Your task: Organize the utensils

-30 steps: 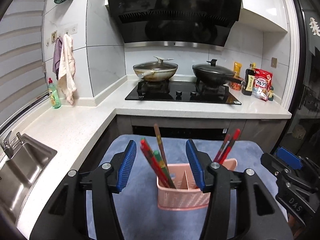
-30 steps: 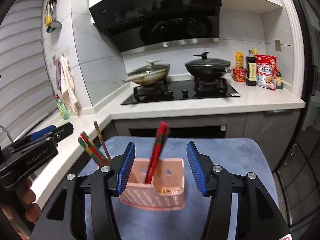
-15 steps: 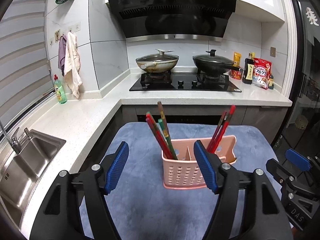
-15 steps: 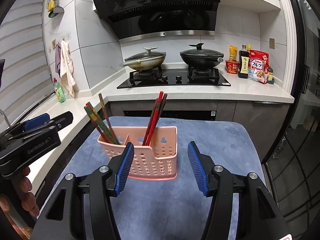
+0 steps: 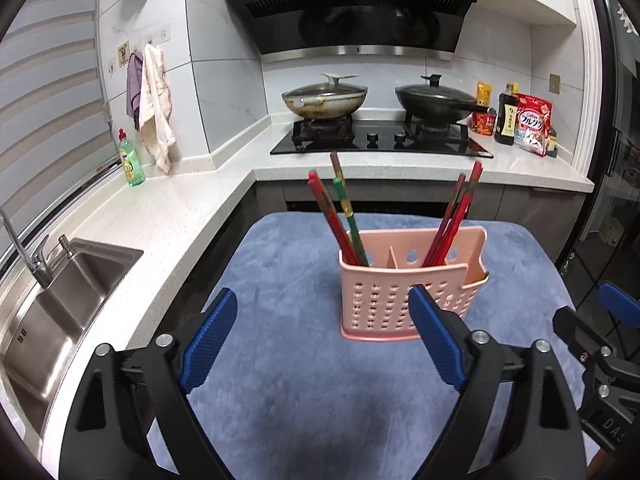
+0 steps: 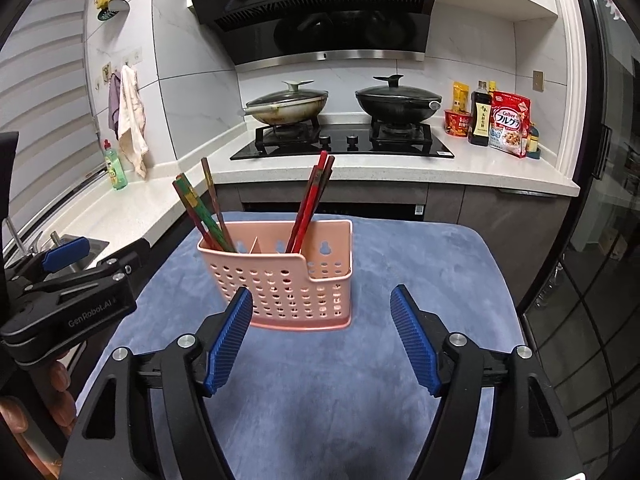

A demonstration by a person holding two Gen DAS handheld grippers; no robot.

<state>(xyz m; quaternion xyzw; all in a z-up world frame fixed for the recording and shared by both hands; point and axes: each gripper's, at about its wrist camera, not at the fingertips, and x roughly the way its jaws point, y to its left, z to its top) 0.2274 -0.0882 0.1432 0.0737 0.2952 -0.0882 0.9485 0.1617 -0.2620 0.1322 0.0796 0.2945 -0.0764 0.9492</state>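
Observation:
A pink perforated utensil holder (image 5: 394, 304) (image 6: 288, 280) stands upright on a blue mat (image 5: 288, 392) (image 6: 332, 396). Its left compartment holds red, green and brown chopsticks (image 5: 338, 216) (image 6: 204, 212); its right compartment holds red chopsticks (image 5: 454, 220) (image 6: 310, 204). My left gripper (image 5: 322, 340) is open and empty, in front of the holder and apart from it. My right gripper (image 6: 322, 340) is open and empty, also in front of the holder. The right gripper shows at the right edge of the left wrist view (image 5: 600, 344); the left gripper shows at the left of the right wrist view (image 6: 72, 280).
A white L-shaped counter (image 5: 168, 216) runs behind and left of the mat, with a steel sink (image 5: 60, 300), a green soap bottle (image 5: 130, 160), a black hob with two lidded pans (image 5: 380, 104) and bottles and packets (image 5: 516, 120) at the far right.
Both grippers have drawn back and away from the holder, which now stands farther ahead of them. The jaws of both have opened wider. The holder and chopsticks have stayed in place.

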